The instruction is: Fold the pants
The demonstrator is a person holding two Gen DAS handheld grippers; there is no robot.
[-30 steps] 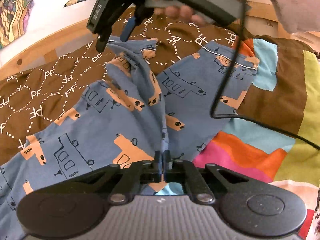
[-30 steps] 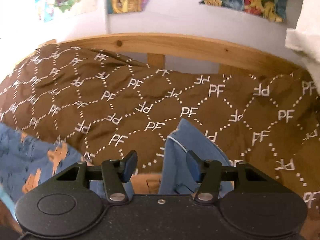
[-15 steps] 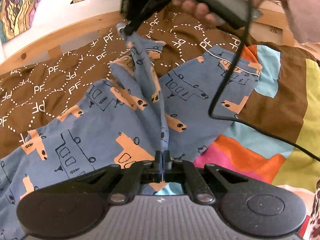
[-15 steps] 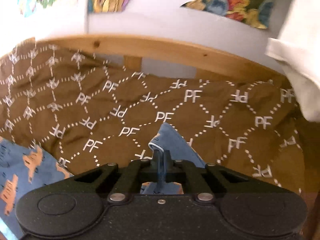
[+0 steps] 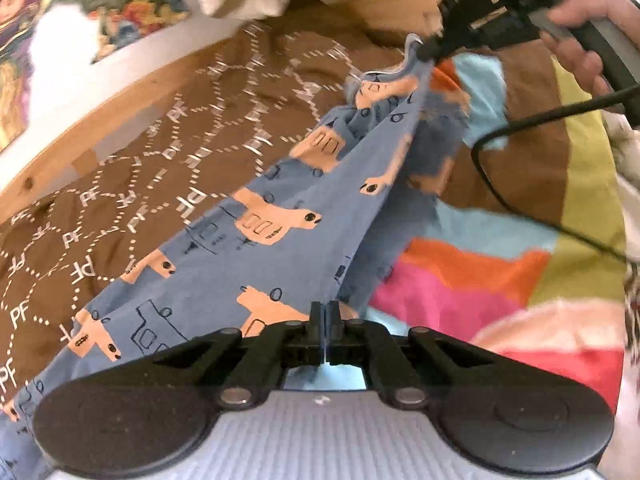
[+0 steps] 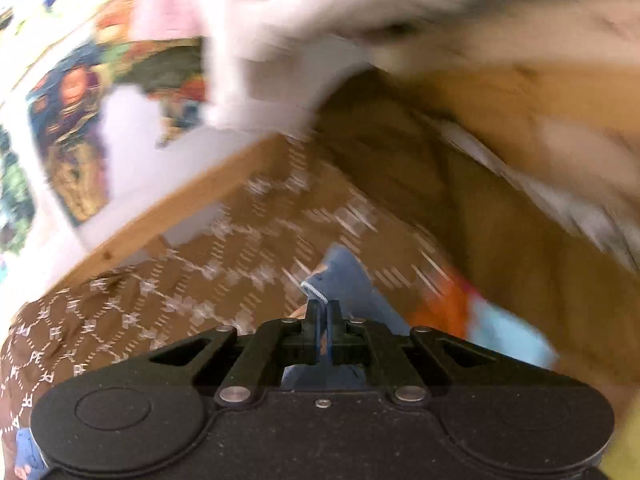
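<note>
The blue pants [image 5: 280,232] with orange vehicle prints lie on the bed, one leg pulled taut between my two grippers. My left gripper [image 5: 325,312] is shut on a fold of the pants near the camera. My right gripper [image 5: 424,54] shows in the left wrist view at the upper right, shut on the hem of the lifted leg. In the right wrist view the right gripper [image 6: 324,312] pinches the blue hem [image 6: 336,276], and the frame is blurred by motion.
A brown quilt [image 5: 140,184] with white PF marks covers the left of the bed; a multicoloured patchwork cover [image 5: 500,264] lies on the right. A wooden bed rail [image 5: 88,128] runs behind. A black cable [image 5: 520,200] hangs from the right gripper across the cover.
The right gripper closed on the hem of the pant leg and has carried it up and to the right. The leg is now stretched over the other one. The left gripper kept its hold.
</note>
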